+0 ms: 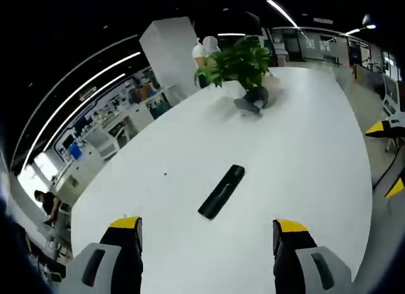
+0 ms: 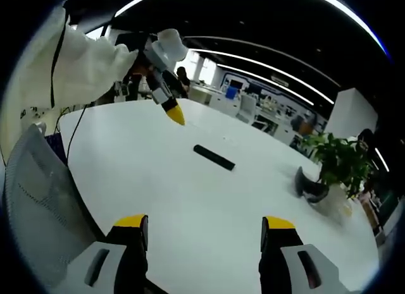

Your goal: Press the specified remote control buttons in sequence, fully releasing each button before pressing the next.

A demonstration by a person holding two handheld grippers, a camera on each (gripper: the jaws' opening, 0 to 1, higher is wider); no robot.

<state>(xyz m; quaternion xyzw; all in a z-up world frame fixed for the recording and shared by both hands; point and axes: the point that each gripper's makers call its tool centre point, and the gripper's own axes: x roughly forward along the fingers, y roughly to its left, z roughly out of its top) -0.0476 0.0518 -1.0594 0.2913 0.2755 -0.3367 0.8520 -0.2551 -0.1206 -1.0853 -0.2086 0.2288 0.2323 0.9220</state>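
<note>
Tongs [image 1: 207, 234] of the left gripper view stand wide apart above the white bench [image 1: 316, 161], the black remote control [image 1: 221, 191] lying flat ahead, untouched. In the right gripper view, the right tongs [image 2: 205, 231] are also wide and empty; the left tongs [image 2: 174, 114], held by a white-sleeved arm [image 2: 69, 66], hover beyond the remote control [image 2: 214, 157].

Potted plant [image 1: 239, 63] and dark curved object [image 1: 252, 103] beside it near the white table's [image 1: 316, 161] far edge; mesh chair [image 2: 38, 199] at its near edge.
</note>
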